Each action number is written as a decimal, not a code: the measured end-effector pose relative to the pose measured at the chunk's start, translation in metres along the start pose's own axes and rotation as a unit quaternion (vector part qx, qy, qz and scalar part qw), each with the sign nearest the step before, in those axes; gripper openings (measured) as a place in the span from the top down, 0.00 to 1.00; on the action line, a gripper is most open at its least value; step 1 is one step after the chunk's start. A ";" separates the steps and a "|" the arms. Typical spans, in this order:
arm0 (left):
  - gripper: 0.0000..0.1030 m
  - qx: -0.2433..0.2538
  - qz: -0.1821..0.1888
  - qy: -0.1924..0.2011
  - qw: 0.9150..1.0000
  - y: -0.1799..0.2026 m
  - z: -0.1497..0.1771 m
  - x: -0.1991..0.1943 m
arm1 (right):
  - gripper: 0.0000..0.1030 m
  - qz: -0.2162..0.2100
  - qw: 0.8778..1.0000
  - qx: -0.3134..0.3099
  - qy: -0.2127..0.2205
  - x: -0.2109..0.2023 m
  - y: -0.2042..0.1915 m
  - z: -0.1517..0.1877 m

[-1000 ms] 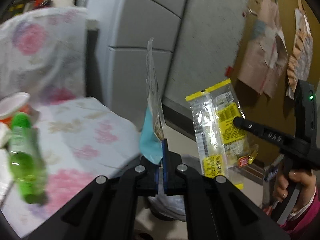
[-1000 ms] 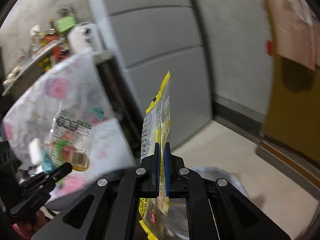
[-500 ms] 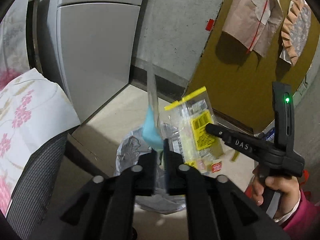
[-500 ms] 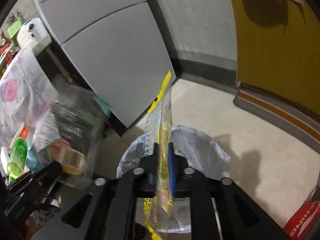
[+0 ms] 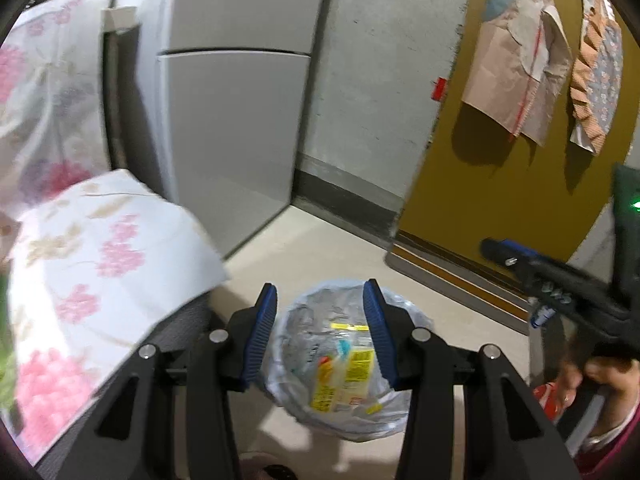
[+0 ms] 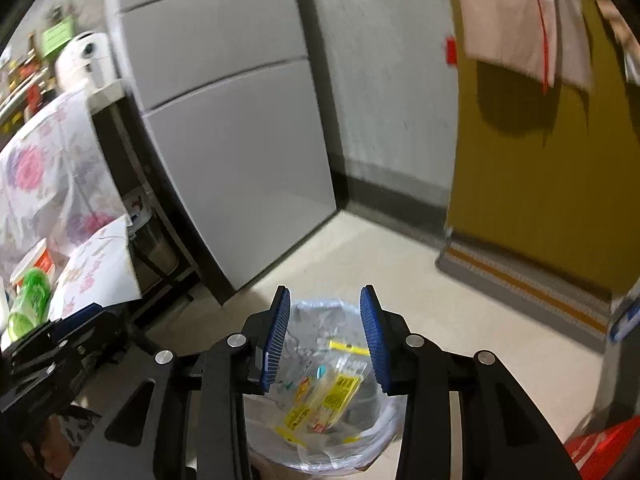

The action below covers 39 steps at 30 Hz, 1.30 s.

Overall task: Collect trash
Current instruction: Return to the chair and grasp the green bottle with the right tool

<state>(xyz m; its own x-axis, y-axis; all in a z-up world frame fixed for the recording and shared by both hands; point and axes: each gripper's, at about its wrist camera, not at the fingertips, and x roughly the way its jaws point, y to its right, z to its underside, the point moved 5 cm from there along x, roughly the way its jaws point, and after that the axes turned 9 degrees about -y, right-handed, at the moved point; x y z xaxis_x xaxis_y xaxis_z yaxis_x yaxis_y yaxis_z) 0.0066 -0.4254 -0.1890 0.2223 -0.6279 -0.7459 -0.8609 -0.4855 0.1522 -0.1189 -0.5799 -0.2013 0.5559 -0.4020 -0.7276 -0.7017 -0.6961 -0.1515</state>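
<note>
While both hands hung over the floor in front of the grey fridge (image 6: 240,152), the biggest thing under them was the bin (image 5: 404,412), lined with a clear plastic bag and standing on the pale floor (image 6: 384,256) near the corner where the fridge meets the wall. It sat right below both tools, presumably so that anything let go would fall straight in. To the left, a counter (image 5: 112,264) under a flowered cloth reached out past the fridge, and a green bottle (image 6: 28,304) and a white tub stood near its edge, probably trash not yet collected. Inside the bin lay the yellow-labelled wrapper (image 6: 340,388), with a second clear wrapper (image 5: 336,350) showing a teal patch beside it. The left tongs (image 5: 320,308) stood about half open with nothing between the blue pads, having just been opening; the right tongs (image 6: 324,312) had likewise just spread and held nothing, framing the dropped wrappers below.
</note>
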 end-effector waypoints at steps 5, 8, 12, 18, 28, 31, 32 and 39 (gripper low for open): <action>0.58 -0.044 -0.037 0.009 0.998 -0.036 0.007 -0.036 | 0.62 -0.033 0.999 -0.016 0.012 -0.028 -0.028 -0.014; 0.58 -0.075 -0.068 0.015 0.995 -0.067 0.016 -0.062 | 0.62 -0.063 0.997 -0.041 0.032 -0.049 -0.058 -0.021; 0.56 -0.107 -0.122 0.023 0.986 -0.105 0.032 -0.101 | 0.55 -0.118 0.987 -0.097 0.050 -0.070 -0.118 -0.026; 0.49 -0.177 -0.195 0.039 0.964 -0.168 0.072 -0.164 | 0.34 -0.179 0.965 -0.184 0.059 -0.084 -0.207 -0.018; 0.43 -0.280 -0.280 0.040 0.917 -0.252 0.128 -0.233 | 0.30 -0.241 0.927 -0.289 0.000 -0.062 -0.330 0.020; 0.43 -0.304 -0.291 0.040 0.906 -0.273 0.138 -0.242 | 0.30 -0.239 0.919 -0.313 -0.013 -0.049 -0.357 0.028; 0.43 -0.309 -0.291 0.040 0.905 -0.277 0.140 -0.243 | 0.30 -0.238 0.918 -0.318 -0.017 -0.045 -0.366 0.028; 0.43 -0.332 -0.290 0.037 0.897 -0.296 0.151 -0.243 | 0.30 -0.234 0.913 -0.334 -0.028 -0.024 -0.408 0.032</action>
<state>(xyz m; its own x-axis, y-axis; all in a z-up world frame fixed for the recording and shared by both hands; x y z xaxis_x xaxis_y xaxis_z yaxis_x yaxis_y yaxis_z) 0.1383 -0.0375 -0.1503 0.5949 -0.1790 -0.7836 -0.1337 -0.9834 0.1231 0.1395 -0.2675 -0.1432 0.6886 0.0492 -0.7234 0.0446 -0.9987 -0.0255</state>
